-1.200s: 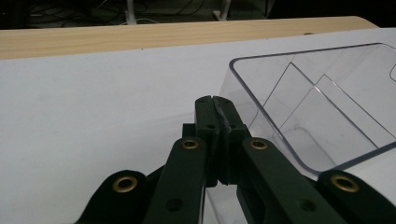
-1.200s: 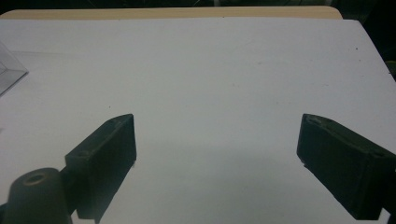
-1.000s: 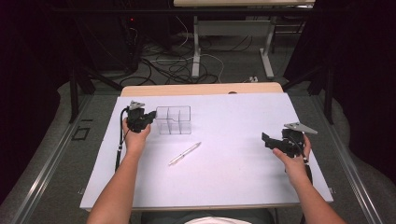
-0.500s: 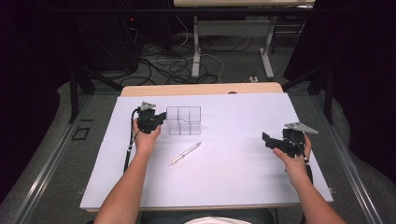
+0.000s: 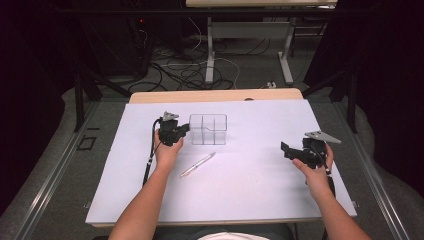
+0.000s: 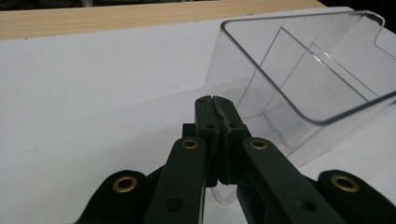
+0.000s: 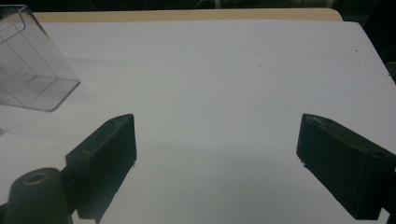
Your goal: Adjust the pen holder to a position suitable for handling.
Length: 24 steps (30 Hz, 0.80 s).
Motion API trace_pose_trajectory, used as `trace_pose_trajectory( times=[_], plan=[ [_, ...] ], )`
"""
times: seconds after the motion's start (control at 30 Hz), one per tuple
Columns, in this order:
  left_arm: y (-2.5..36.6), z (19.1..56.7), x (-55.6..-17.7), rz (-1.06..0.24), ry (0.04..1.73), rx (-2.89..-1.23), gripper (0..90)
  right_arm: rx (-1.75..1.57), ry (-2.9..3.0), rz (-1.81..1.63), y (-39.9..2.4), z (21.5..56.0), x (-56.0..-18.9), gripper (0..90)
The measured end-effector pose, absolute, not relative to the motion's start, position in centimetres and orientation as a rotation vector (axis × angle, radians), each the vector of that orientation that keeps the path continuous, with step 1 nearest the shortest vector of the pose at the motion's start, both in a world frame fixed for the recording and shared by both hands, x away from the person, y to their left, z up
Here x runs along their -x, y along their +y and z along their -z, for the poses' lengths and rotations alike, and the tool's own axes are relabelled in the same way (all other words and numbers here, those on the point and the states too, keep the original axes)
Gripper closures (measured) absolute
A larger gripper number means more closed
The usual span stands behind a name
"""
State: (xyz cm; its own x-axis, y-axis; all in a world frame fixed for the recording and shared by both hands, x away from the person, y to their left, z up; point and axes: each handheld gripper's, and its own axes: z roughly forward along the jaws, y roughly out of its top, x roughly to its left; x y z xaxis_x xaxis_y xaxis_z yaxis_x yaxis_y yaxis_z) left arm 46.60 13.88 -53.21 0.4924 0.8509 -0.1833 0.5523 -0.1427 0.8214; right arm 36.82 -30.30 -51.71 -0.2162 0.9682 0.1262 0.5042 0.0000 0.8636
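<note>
Plainly the clear plastic box [image 5: 208, 129], with dividers inside, stands toward the table's [image 5: 260, 195] far side; probably light, stiff and slippery, best gripped by a thin wall; the left gripper [image 6: 216, 103] is clamped on its near wall; a pen [image 5: 198, 164] lies nearby; the right gripper [image 7: 217, 163] gapes wide, empty.

The divided box [image 5: 208, 129] is clear, glossy plastic with smooth walls. A matt white sheet [image 5: 250, 185] covers the tabletop [image 5: 215, 95], whose far edge shows pale wood. Both tongs [image 6: 215, 109] [image 7: 217, 154] look matt black plastic, the left with brass-coloured rivets.
</note>
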Motion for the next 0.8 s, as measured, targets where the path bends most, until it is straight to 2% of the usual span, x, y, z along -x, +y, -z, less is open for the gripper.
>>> trace_pose_trajectory(
  times=[0.8],
  plan=[
    [12.7,53.2,-45.7,-0.383,1.115,-1.867,90.0,-1.518,1.757,-1.151,-30.3,51.7,-36.8,12.0]
  ],
)
